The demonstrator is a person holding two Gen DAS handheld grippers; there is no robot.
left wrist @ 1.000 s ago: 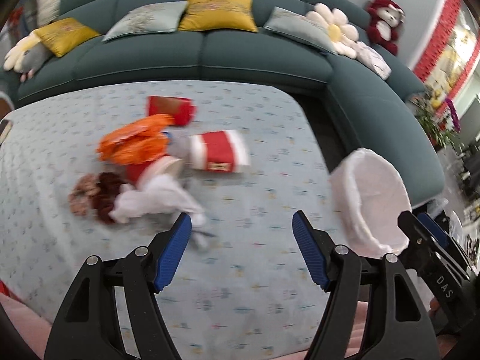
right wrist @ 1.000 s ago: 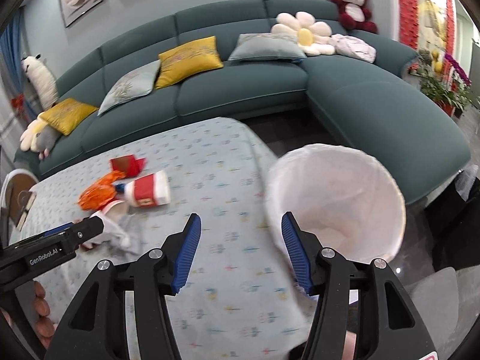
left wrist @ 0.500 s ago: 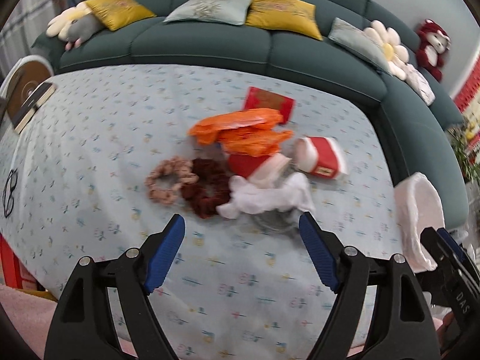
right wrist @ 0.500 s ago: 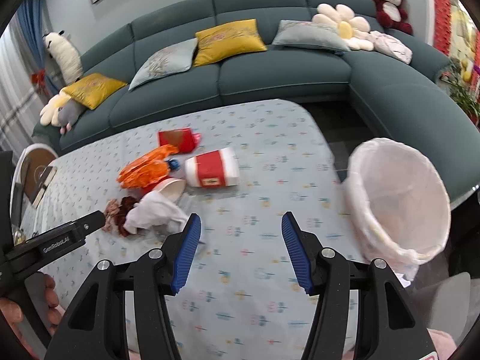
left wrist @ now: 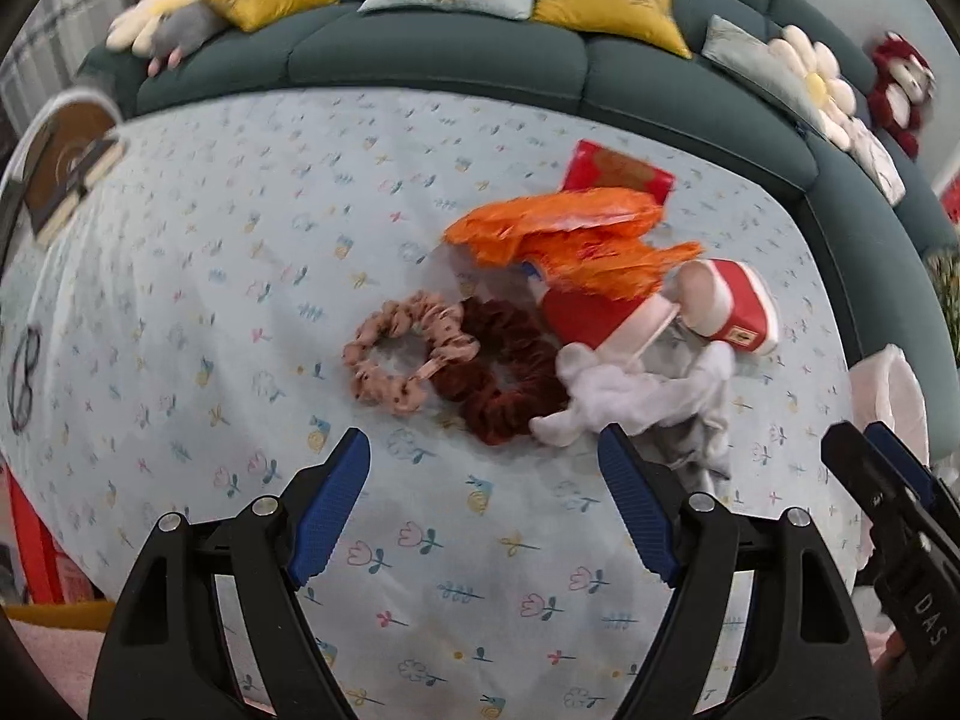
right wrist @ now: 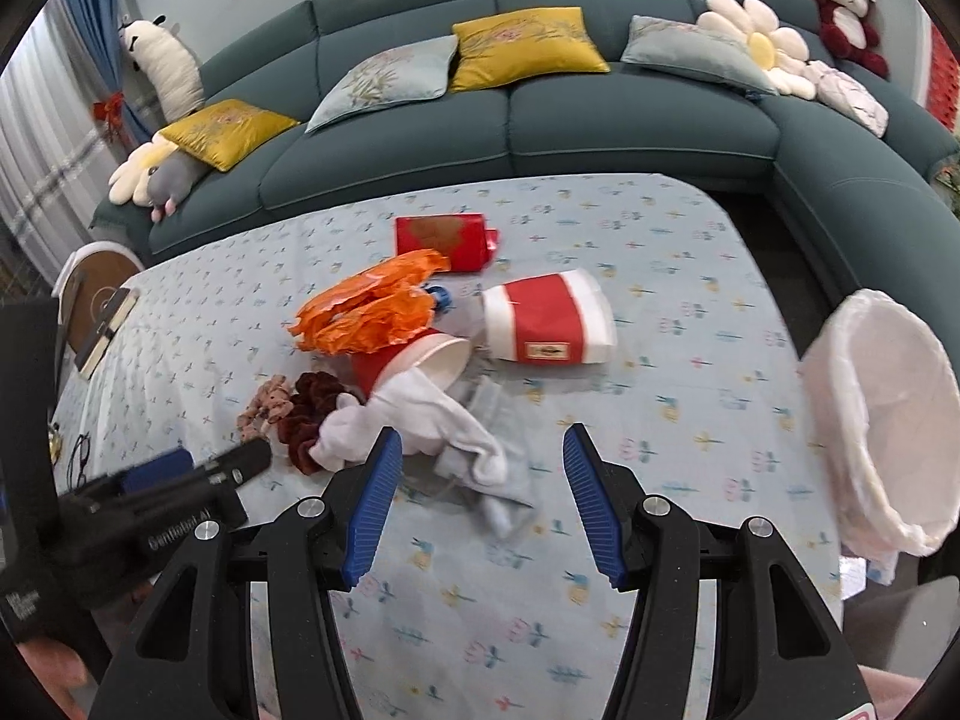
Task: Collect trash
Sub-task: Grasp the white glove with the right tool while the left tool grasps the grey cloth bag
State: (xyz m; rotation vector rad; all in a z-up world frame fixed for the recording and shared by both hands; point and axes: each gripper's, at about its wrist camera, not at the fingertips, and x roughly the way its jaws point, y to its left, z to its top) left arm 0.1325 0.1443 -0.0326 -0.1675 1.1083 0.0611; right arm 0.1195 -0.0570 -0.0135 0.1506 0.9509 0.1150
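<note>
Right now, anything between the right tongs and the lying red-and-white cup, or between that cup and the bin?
Yes: the white cloth and grey cloth lie between the open right tongs and the red-and-white cup. From the cup to the white-lined bin, only bare tablecloth shows.

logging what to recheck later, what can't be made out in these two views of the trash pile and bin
- Bin: left wrist view, cut off by the table edge and the right hand-held gripper; its inside is unseen.
- Blue-capped item: right wrist view, mostly hidden under the orange wrapper.
- Label on the red-and-white cup: right wrist view, too small to read.
- Grey cloth: left wrist view, partly behind the left hand-held gripper finger.
</note>
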